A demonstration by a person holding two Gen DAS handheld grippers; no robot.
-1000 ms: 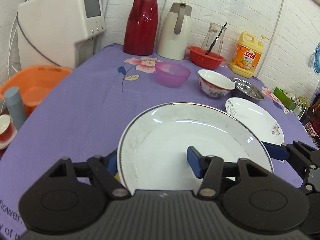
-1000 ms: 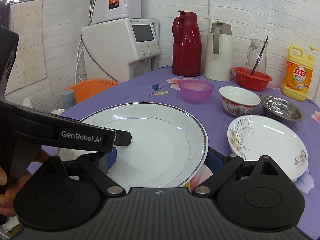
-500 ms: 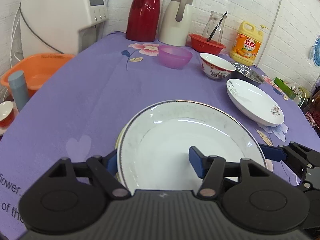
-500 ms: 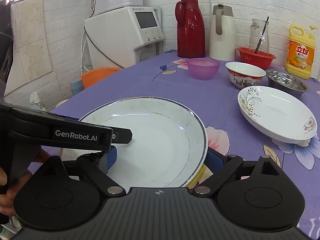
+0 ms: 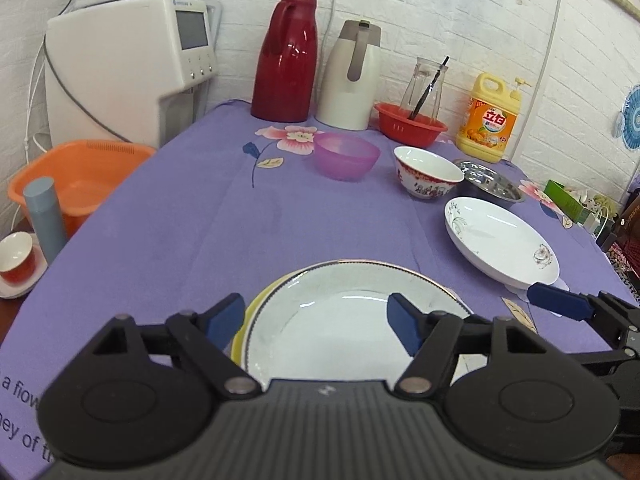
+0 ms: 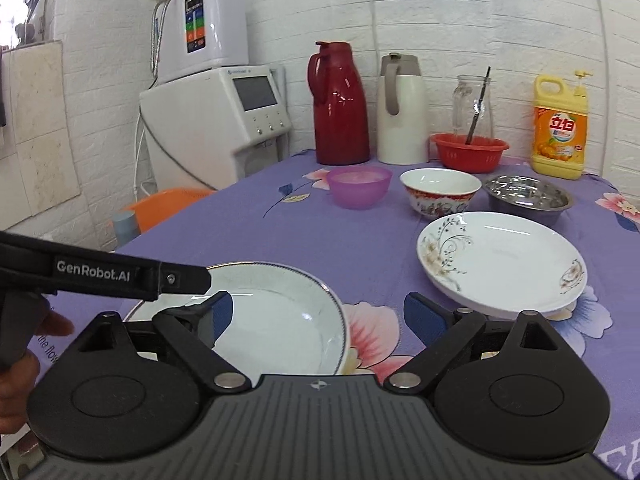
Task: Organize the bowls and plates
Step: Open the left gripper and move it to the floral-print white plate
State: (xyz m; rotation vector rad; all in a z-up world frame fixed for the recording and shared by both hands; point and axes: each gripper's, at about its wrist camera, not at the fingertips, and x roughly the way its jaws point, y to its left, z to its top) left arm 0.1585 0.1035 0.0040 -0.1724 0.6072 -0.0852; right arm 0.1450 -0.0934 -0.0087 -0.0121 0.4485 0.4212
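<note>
Porcelain rimmed plate (image 5: 340, 320) sits on a yellow plate (image 5: 244, 328) near the tabletop's (image 5: 200, 220) front edge; my left tongs (image 5: 316, 320) and right tongs (image 6: 320, 316), both open, straddle its rim and could nudge it off-centre.

Each claw (image 5: 316, 316) is built of black plastic links with silver rivets and blue pads (image 5: 402, 322); "GenRobot.AI" is printed in white.

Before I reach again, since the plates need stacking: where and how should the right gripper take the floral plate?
Take the floral plate by its near rim, coming in low from the front with the right gripper, one finger above the lip and one below. It is shallow and wide, its flared rim stands off the purple tablecloth, and the steel bowl crowds its far side.
</note>
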